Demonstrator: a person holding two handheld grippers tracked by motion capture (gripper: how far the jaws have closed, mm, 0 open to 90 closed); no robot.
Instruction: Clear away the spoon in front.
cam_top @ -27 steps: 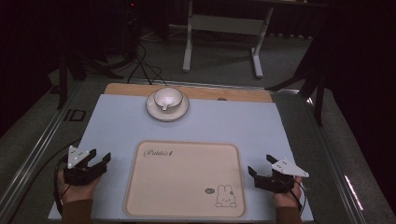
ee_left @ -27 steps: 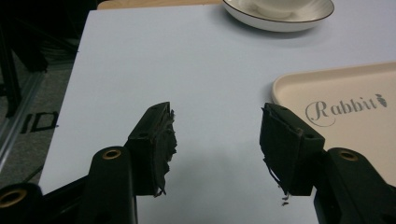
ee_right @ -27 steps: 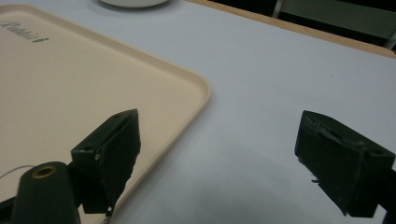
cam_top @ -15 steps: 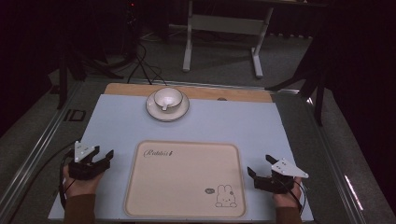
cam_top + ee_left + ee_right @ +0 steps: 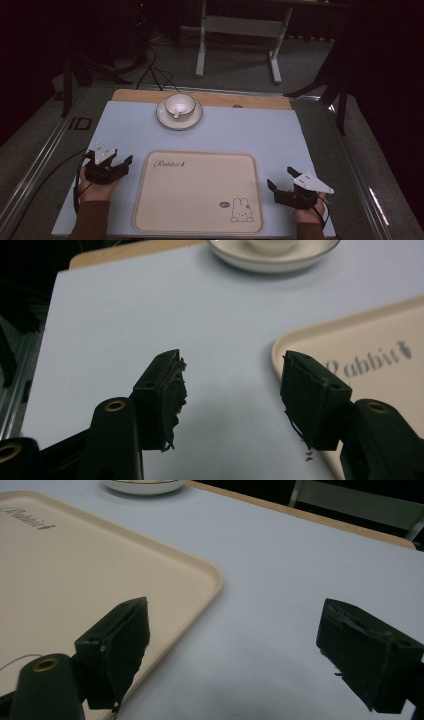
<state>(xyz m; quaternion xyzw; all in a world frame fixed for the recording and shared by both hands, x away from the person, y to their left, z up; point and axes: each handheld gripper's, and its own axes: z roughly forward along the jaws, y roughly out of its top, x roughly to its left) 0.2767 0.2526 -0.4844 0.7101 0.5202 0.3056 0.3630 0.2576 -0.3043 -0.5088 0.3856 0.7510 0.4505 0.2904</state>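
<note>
High view count: 1 tray (image 5: 197, 190), 1 cup (image 5: 180, 104), 1 saucer (image 5: 179, 115), 2 grippers, 1 table mat (image 5: 250, 130) over a wooden tabletop (image 5: 260, 100).

Left gripper (image 5: 116, 165) sits just beside the tray's left edge, near its far-left corner, w/ a hand (image 5: 97, 186) behind it. Jaws are spread wide, nothing between them, not gripping anything. In the left gripper view (image 5: 232, 390) one jaw hangs over the bare mat and the other over the tray's corner (image 5: 360, 345) right by the "Rabbit" lettering; can't tell if it actually touches the rim. The pads (image 5: 172, 395) look chewed up, w/ ragged black bits hanging off.

Right gripper (image 5: 281, 181) is just off the tray's right edge, near the front-right corner. Also gaping wide and empty. In the right gripper view (image 5: 235, 645) one jaw is over the tray's edge (image 5: 100, 560), the other over the mat (image 5: 300, 565).

Materials etc: tray is beige, smooth, probably plastic, square-ish w/ rounded corners and a low raised rim, w/ a lil bunny drawing at the front right. Cup is white, glossy, round, standing in the middle of a round white saucer w/ a thin dark rim line, at the far edge of the mat, well apart from both grippers. Mat is pale blue-grey, flat, matte. Grippers are black, each w/ a grey 3-cornered plate on top and a cable trailing off.
</note>
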